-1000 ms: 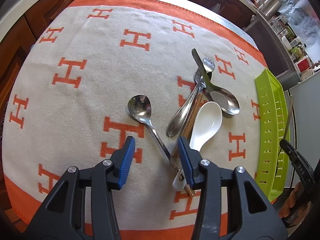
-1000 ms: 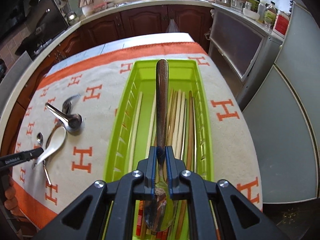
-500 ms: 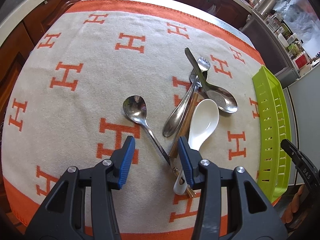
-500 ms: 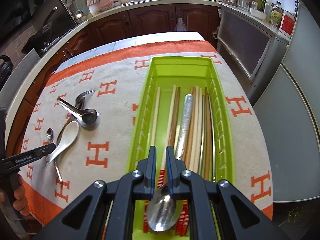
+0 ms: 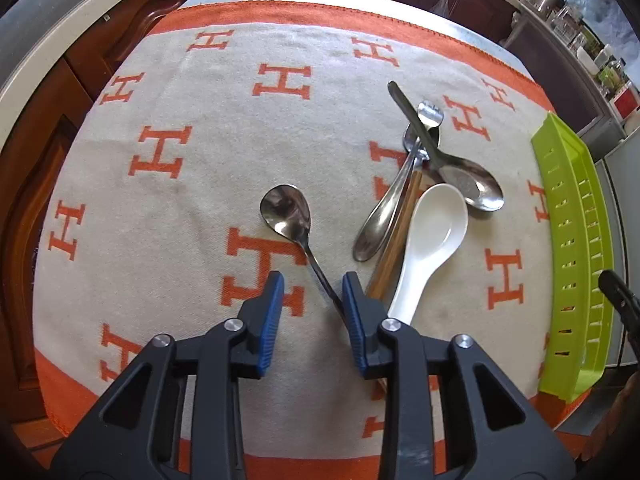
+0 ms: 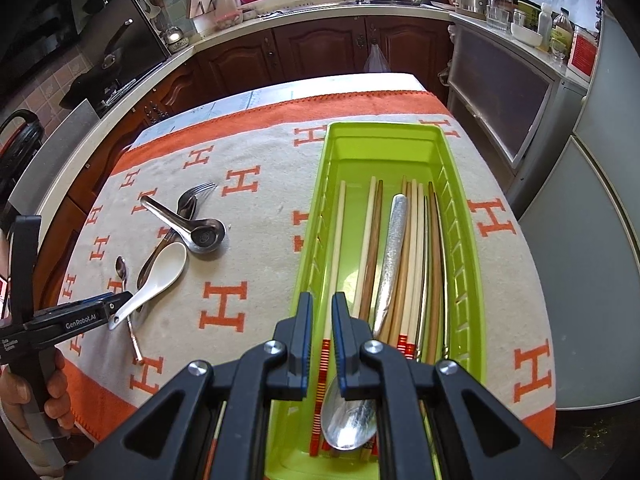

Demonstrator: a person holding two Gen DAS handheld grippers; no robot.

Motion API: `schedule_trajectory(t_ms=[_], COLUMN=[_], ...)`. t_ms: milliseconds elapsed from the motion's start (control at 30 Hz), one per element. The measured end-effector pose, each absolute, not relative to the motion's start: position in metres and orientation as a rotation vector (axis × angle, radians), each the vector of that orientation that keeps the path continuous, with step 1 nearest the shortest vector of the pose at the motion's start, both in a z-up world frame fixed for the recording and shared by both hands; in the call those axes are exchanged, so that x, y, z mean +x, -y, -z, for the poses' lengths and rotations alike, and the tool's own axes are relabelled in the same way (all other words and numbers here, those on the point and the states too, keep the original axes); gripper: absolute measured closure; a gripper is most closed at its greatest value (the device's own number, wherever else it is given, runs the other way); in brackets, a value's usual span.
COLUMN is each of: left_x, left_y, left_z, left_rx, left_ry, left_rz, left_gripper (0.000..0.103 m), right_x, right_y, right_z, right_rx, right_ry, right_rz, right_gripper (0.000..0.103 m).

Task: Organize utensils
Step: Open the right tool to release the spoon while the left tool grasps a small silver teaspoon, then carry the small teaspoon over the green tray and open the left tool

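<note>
While my right claw (image 6: 319,320) hangs slightly parted, empty, over the tray (image 6: 466,280), my left claw (image 5: 312,298) gapes around a spoon (image 5: 286,212).

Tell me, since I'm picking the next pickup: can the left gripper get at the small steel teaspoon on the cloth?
Probably yes. The left gripper is open, the small steel teaspoon lies apart, its thin handle running between the fingers, uncovered.

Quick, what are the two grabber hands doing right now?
Left gripper: open, empty, fingers either side of the small steel spoon's thin handle.
Right gripper: slightly open, holding nothing, over the lime-green plastic tray.
</note>
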State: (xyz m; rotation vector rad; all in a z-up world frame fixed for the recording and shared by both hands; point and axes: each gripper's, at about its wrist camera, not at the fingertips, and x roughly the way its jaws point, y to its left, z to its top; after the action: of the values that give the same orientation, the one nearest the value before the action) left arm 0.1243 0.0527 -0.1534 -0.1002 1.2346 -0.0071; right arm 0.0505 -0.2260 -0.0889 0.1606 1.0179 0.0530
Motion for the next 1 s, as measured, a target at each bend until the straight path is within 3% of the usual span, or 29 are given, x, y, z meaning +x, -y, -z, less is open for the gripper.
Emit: schedule_trajectory(t_ms=[200, 333, 567, 1000], left_x=[0.123, 0.120, 0.115, 0.100], left_y=[-0.048, -0.045, -0.059, -0.085], left_z=[0.154, 0.153, 0.153, 0.138], left_rx=[-0.035, 0.002, -0.067, -0.260], left_ry=[-1.236, -1.246, -1.240, -1.157], left_rz=[0.006, 0.024, 0.041, 0.120], left_gripper=[0.078, 0.092, 0.101, 0.101], right_x=[0.051, 0.050, 0.051, 0.048], right_y=[0.224, 0.222, 0.218, 0.209], right_z=[0.089, 0.088, 0.089, 0.089], right_rx=[0.166, 0.167, 0.186, 0.185], right_ry=[-1.020, -1.019, -1.028, -1.028], right_rz=[-0.063, -0.072, -0.096, -0.118], right_gripper=[0.094, 0.094, 0.094, 0.094])
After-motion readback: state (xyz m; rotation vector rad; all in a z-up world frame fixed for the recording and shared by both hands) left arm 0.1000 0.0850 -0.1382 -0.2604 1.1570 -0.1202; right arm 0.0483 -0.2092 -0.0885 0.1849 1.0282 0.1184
